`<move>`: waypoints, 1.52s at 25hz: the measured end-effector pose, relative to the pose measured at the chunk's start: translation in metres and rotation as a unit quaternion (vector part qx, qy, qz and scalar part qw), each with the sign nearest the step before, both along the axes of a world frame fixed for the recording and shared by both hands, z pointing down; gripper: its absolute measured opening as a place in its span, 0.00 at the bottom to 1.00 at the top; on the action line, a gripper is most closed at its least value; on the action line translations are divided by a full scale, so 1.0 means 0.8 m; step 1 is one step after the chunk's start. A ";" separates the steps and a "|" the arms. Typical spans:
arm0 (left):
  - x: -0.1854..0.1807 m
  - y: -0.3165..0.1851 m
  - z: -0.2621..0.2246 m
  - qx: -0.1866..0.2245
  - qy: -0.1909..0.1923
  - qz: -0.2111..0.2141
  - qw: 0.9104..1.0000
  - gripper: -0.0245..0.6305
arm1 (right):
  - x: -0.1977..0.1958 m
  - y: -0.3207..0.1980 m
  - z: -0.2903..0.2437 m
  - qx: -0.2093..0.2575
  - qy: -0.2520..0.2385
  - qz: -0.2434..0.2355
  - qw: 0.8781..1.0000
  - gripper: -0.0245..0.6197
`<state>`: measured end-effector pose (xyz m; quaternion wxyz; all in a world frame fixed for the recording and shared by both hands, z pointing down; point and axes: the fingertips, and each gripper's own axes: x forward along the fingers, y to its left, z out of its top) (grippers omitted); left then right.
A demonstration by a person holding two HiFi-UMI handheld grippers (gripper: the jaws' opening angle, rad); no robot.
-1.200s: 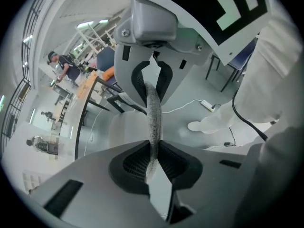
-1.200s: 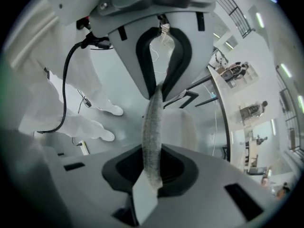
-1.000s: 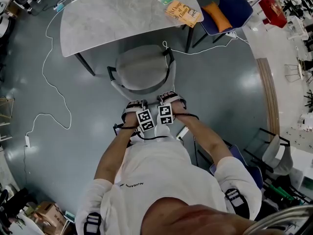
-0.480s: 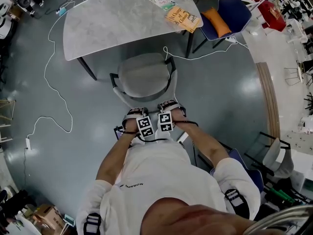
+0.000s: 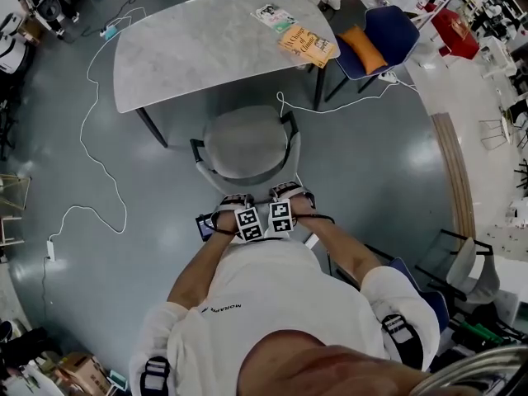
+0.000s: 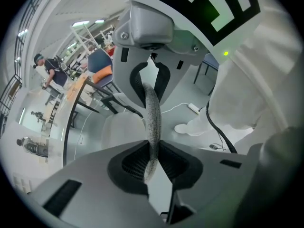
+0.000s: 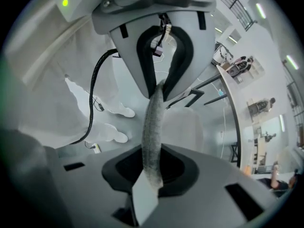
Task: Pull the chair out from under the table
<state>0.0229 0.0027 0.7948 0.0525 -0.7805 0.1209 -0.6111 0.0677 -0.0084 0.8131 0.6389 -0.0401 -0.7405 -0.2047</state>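
Observation:
A grey upholstered chair (image 5: pixel 243 143) with a black frame stands just in front of the marble-top table (image 5: pixel 206 48), its seat out from under the table's edge. My left gripper (image 5: pixel 235 207) and right gripper (image 5: pixel 285 197) sit side by side on the top of the curved backrest, both pointing steeply down. In the left gripper view the grey woven backrest edge (image 6: pixel 153 113) runs between the pads of the left gripper (image 6: pixel 151 125), pinched tight. The right gripper view has the same backrest edge (image 7: pixel 153 122) clamped in the right gripper (image 7: pixel 156 127).
Two books (image 5: pixel 307 44) lie on the table's right corner. A blue chair with an orange cushion (image 5: pixel 375 31) stands to the right of the table. White cables (image 5: pixel 99 163) trail over the grey floor on the left and by the table leg (image 5: pixel 330 106). Another blue seat (image 5: pixel 412 291) is behind my right elbow.
The chair has slid away from the table toward me, its seat now out from under the tabletop. Both grippers came back with it, still clamped on the backrest.

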 end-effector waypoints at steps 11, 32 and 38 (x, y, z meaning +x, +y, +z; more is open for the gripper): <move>0.004 -0.002 -0.004 -0.014 -0.006 0.012 1.000 0.13 | 0.006 -0.003 -0.001 -0.012 0.023 -0.011 1.000 0.17; 0.012 -0.066 -0.190 -0.014 0.176 -0.128 0.976 0.04 | -0.026 -0.072 -0.217 -0.048 -0.245 0.273 0.929 0.06; 0.005 -0.094 -0.282 0.036 0.249 -0.178 0.951 0.04 | -0.046 -0.114 -0.317 -0.008 -0.380 0.350 0.856 0.06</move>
